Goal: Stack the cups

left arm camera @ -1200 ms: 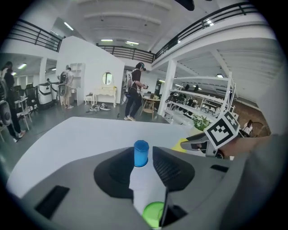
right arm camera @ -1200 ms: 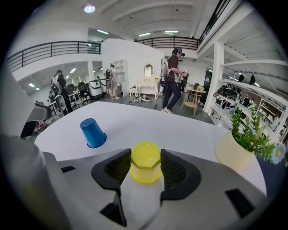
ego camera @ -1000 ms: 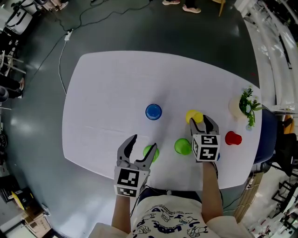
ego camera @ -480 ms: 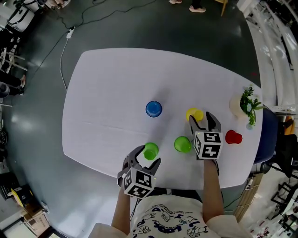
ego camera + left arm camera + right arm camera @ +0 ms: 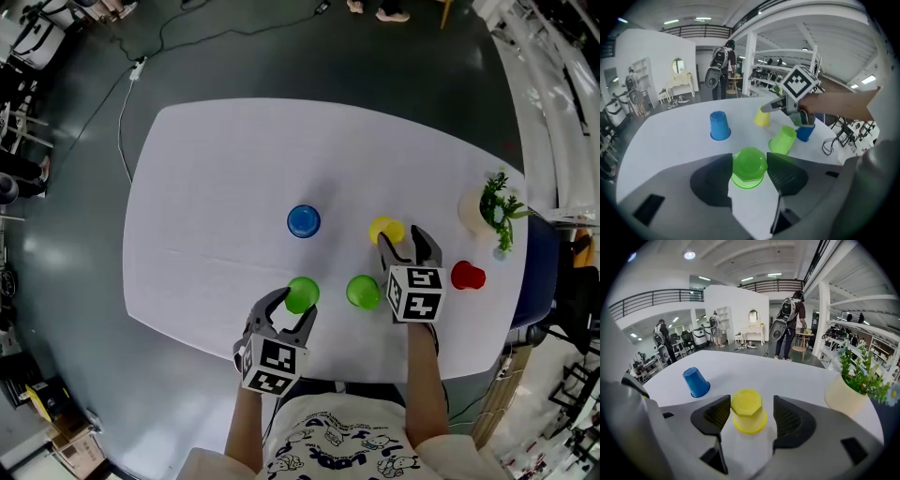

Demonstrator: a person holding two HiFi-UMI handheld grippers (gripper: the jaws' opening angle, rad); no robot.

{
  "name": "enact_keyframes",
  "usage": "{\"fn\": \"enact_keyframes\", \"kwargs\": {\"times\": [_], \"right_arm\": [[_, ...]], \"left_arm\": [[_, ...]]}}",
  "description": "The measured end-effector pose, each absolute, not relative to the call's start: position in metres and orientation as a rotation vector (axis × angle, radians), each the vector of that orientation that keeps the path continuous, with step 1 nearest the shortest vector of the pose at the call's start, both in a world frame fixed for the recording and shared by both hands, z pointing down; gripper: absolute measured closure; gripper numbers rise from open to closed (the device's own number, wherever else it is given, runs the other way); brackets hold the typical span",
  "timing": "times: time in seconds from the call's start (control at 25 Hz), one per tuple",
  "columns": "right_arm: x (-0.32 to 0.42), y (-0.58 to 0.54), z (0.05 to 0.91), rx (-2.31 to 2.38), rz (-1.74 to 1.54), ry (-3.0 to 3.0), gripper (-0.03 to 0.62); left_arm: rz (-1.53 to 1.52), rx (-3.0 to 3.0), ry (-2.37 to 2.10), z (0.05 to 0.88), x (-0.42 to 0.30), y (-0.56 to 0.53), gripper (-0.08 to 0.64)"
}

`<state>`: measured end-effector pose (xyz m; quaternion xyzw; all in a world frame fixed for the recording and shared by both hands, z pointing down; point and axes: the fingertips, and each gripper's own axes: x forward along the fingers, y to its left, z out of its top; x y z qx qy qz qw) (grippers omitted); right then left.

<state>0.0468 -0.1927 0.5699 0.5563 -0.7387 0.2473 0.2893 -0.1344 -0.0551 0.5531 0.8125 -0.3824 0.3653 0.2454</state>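
**Moved in, not lifted yet**

Left gripper has come forward since 0.5 s ago. Back then it sat pulled back by the near edge of the table. Now its jaws sit on either side of the near green cup. Right gripper has barely budged.

In the left gripper view, the jaws are closed down to about cup width. Both pads look like they're touching the walls of that upside-down cup, and its rim looks like it's still on the cloth. So I'd call it gripped but not raised.

Right side is different. The jaws are apart, with a clear gap on each side of the yellow cup standing between them, so they hold nothing.

If the plan is to drop this green one over the other green cup, just to its right, here's what I'd do:
- Squeeze gently, since these thin cups probably flex and pop out.
- Lift straight up until the rim clears.
- Carry it across level and lower it square over the target, so it doesn't knock that one sideways.

The 2 grippers are close together, so the right one may need to stay out of the way. The blue cup and red cup are well apart from all this.
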Motion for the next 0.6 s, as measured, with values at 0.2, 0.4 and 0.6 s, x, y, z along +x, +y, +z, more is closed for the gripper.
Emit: {"fn": "enact_keyframes", "kwargs": {"times": [0.2, 0.4, 0.6], "right_arm": [[0.045, -0.194, 0.567, 1.485, 0.661, -1.979, 0.296], [0.043, -0.197, 0.567, 1.474, 0.660, -1.983, 0.303], [0.039, -0.198, 0.571, 1.467, 0.671, -1.981, 0.316]], "left_arm": [[0.922, 2.288, -1.099, 0.529, -0.112, -0.105, 0.321], [0.902, 2.316, -1.111, 0.524, -0.079, -0.151, 0.321], [0.971, 2.268, -1.114, 0.540, -0.067, -0.179, 0.321]]}}
